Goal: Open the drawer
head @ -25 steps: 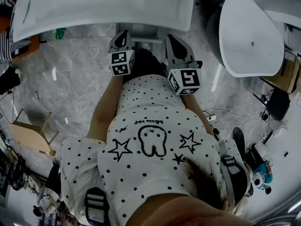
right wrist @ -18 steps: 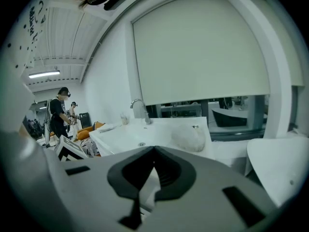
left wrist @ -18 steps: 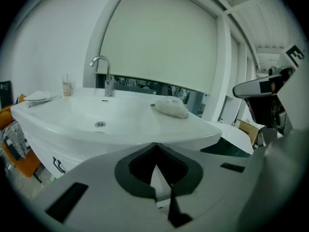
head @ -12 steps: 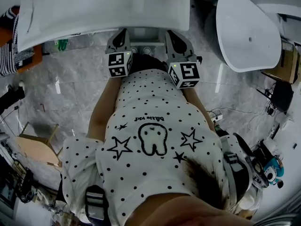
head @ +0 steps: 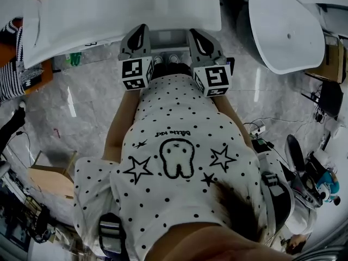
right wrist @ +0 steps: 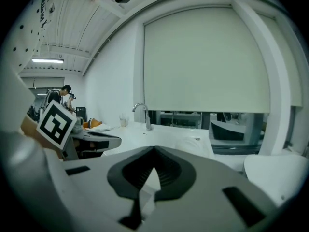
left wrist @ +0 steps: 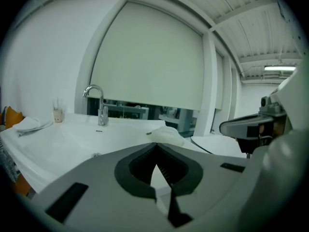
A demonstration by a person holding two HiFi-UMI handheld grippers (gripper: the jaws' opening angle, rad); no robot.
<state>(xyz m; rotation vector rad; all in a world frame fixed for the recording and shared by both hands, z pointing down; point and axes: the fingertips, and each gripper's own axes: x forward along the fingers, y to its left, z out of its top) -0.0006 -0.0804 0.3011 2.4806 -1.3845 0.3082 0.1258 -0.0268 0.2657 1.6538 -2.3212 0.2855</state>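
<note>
In the head view my left gripper (head: 138, 35) and right gripper (head: 196, 36) are held side by side in front of a dotted shirt, their tips at the front edge of a white vanity counter (head: 109, 15). Between them, under the counter's edge, a pale grey panel (head: 169, 37) shows; I cannot tell whether it is the drawer front. In the left gripper view the left gripper (left wrist: 155, 146) is shut, empty, and looks over the countertop toward the faucet (left wrist: 100, 106). The right gripper (right wrist: 154, 150) also has its jaws closed together on nothing, and its view shows the same faucet (right wrist: 143, 114).
A white oval tub (head: 283, 26) stands at the right on the marble floor. A wooden stool (head: 51, 179) is at the lower left. A folded cloth (left wrist: 167, 134) and a small cup (left wrist: 58, 114) sit on the counter. A striped sleeve (head: 10, 72) shows at the left edge.
Both grippers have risen toward the counter's front edge, the left one more. Their jaws stay shut.
</note>
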